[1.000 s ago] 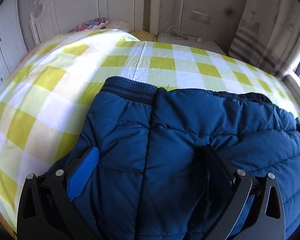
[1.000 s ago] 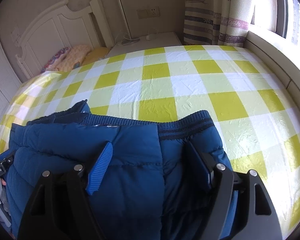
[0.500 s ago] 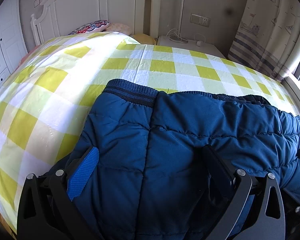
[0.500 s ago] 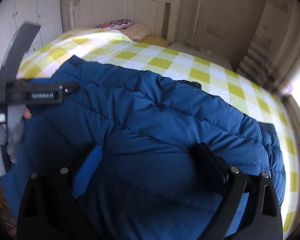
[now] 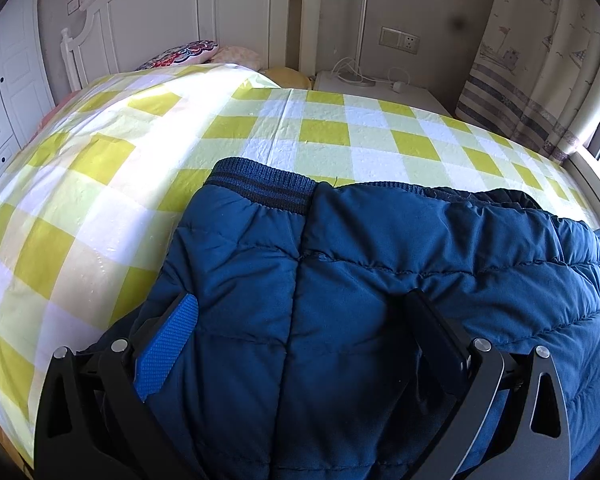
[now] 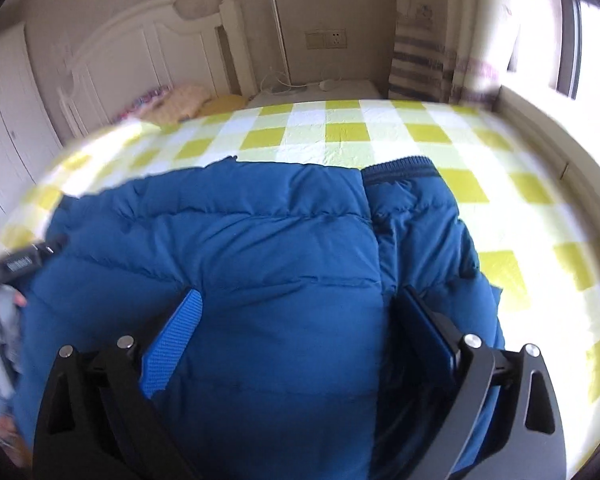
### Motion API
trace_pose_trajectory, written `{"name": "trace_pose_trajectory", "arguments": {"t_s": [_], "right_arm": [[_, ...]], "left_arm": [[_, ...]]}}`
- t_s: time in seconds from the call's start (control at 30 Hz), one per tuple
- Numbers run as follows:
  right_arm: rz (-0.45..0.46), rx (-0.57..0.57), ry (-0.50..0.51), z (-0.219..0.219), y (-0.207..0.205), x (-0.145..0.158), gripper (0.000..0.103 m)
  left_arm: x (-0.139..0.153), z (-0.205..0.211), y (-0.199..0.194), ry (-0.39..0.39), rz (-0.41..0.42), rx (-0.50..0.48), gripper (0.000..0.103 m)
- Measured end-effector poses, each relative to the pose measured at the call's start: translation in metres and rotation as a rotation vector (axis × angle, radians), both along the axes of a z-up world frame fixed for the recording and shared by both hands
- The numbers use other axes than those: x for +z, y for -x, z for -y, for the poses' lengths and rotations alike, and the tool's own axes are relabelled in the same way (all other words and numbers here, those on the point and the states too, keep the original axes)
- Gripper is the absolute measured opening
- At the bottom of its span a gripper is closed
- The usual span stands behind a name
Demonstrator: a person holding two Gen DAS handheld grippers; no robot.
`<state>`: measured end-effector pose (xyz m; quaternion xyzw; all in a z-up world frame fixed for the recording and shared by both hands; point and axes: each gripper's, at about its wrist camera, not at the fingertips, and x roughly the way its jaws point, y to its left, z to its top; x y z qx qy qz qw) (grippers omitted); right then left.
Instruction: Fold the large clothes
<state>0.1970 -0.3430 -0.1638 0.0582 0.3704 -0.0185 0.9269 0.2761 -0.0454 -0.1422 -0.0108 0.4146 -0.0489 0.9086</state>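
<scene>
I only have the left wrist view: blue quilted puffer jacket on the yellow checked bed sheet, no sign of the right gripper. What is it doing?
Observer: The right gripper hangs over the blue quilted puffer jacket. Its jaws are wide and have just been opening. Padded fabric lies between the fingers but is not clamped.
Operator: What is at the jacket's far right corner?
Observer: A ribbed knit band lies flat there on the yellow checked bed sheet, beside the folded-over panel.
</scene>
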Motion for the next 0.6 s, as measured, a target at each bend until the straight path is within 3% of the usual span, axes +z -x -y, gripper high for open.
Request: {"name": "trace_pose_trajectory", "arguments": {"t_s": [0.2, 0.27, 0.3, 0.37, 0.47, 0.5, 0.6], "right_arm": [[0.007, 0.005, -0.031, 0.010, 0.005, 0.000, 0.097], [0.007, 0.004, -0.024, 0.011, 0.006, 0.000, 0.097], [0.008, 0.004, -0.027, 0.010, 0.006, 0.000, 0.097], [0.009, 0.004, -0.032, 0.010, 0.007, 0.001, 0.097], [0.020, 0.011, -0.044, 0.011, 0.010, 0.002, 0.098], [0.022, 0.011, -0.048, 0.011, 0.012, 0.002, 0.098], [0.015, -0.011, -0.028, 0.006, 0.018, 0.008, 0.097]], "left_arm": [[0.008, 0.002, 0.004, -0.021, -0.014, 0.044, 0.099], [0.022, 0.010, 0.024, 0.056, 0.030, -0.001, 0.098], [0.027, 0.020, 0.032, 0.059, 0.047, -0.045, 0.098], [0.028, 0.053, 0.056, -0.052, 0.107, -0.137, 0.099], [0.006, 0.094, 0.080, -0.258, 0.195, -0.219, 0.099], [0.004, 0.095, 0.083, -0.273, 0.220, -0.211, 0.099], [0.000, 0.079, 0.066, -0.167, 0.124, -0.226, 0.099]]}}
